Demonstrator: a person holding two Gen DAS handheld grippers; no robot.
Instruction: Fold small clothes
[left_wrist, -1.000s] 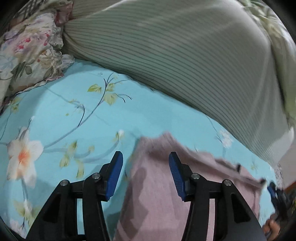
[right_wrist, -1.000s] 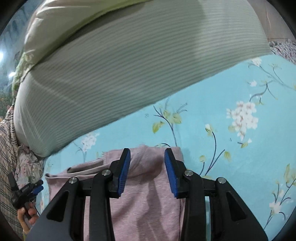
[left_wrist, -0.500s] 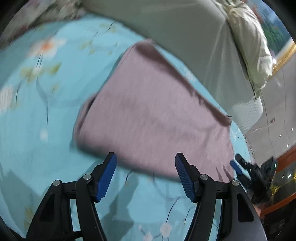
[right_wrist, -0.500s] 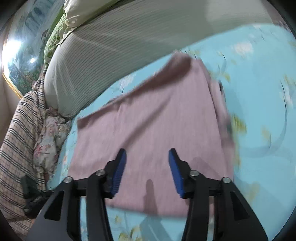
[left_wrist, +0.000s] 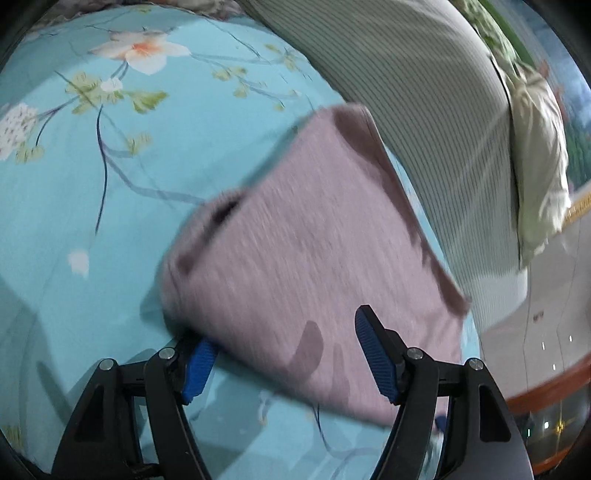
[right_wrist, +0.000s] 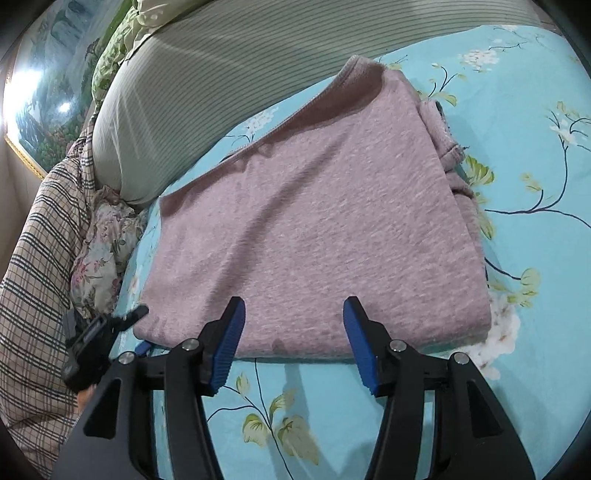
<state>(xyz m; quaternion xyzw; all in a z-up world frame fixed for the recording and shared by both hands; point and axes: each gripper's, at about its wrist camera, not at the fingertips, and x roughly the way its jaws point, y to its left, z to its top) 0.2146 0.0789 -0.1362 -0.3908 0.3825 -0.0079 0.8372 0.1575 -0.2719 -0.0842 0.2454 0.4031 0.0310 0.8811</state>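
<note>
A plaid cloth (right_wrist: 33, 236) and a floral bundle (right_wrist: 103, 243) are lying at the far left, beside a striped cushion (right_wrist: 207, 81). The left gripper (left_wrist: 284, 354) is hovering with jaws spread — they have just been opening — its left pad tucked under the pink garment's (right_wrist: 314, 221) near edge. That garment is lying folded on the turquoise floral sheet (right_wrist: 528, 192), close below the cushion. The right gripper (right_wrist: 295, 332) is pausing at the near fold, jaws parted, pinching nothing.

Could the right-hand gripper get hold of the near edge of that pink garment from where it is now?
Probably yes. The right gripper stands open right at the near edge of the pink garment, which lies flat on the floral sheet. Nothing lies between its blue pads and the cloth.
</note>
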